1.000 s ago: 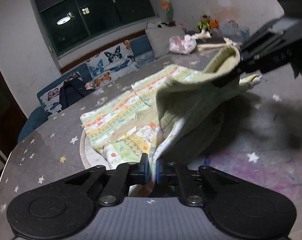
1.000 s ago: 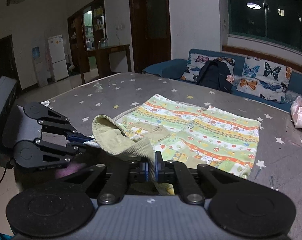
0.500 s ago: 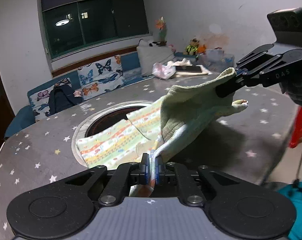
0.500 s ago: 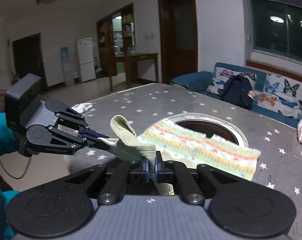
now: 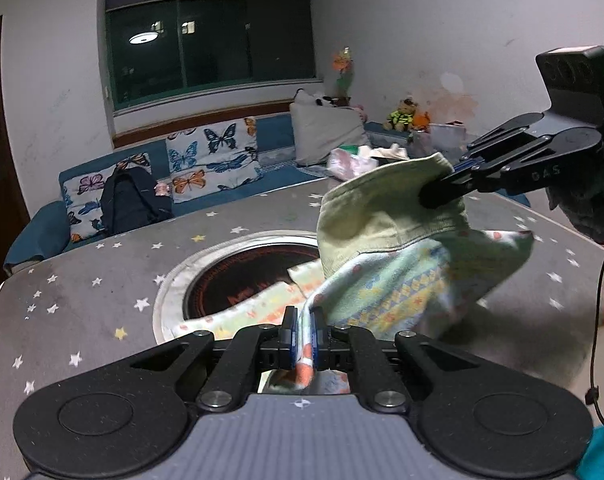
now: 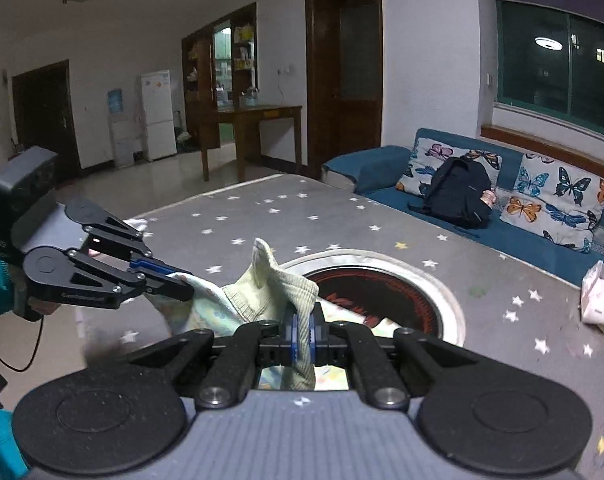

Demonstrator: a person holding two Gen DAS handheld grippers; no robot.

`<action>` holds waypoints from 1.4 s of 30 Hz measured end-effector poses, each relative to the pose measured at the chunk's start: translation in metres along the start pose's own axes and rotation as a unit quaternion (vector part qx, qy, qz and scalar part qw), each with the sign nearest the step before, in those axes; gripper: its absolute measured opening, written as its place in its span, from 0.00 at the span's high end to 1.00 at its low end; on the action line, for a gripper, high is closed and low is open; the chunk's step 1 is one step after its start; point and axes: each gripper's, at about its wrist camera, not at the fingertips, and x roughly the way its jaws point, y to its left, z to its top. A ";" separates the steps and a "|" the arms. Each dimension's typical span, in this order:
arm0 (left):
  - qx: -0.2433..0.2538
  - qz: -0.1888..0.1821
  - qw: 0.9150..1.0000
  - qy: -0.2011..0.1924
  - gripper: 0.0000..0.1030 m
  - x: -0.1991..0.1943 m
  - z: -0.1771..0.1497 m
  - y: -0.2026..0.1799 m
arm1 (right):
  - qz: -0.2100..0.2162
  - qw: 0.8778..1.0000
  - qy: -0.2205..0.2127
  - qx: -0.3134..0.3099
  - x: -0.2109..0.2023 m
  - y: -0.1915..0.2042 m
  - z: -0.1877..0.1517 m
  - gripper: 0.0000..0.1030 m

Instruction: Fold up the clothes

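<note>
Each view is taken from just behind its own jaws, angled down over the worktop (image 5: 102,280). The sofa (image 5: 238,160) and window (image 5: 210,44) are faced by the left view; both views share the sofa, worktop and garment (image 6: 262,296).

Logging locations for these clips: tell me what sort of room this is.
Most likely a home living room: a blue sofa with butterfly cushions, a white fridge by the far wall, and a star-patterned table.

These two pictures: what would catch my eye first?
A patterned garment hangs in mid-air, pinched between the left gripper and the right gripper above a star-speckled grey table. Under it gapes a round, metal-rimmed recess in the tabletop; behind stands a blue sofa with butterfly cushions.
</note>
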 end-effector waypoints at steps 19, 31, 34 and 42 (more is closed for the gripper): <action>-0.065 0.050 0.989 0.122 0.89 0.158 0.000 0.068 | -0.072 0.992 0.092 0.053 0.186 -0.095 -0.007 0.91; -0.081 0.097 0.984 0.122 0.62 0.159 0.008 0.086 | -0.096 0.990 0.054 0.083 0.136 -0.093 -0.019 0.78; -0.088 0.115 0.981 0.126 0.62 0.158 0.007 0.091 | -0.070 0.992 0.057 0.086 0.121 -0.079 -0.028 0.78; -0.105 0.105 0.983 0.106 0.64 0.136 0.014 0.078 | -0.089 0.987 0.094 0.100 0.126 -0.087 -0.054 0.78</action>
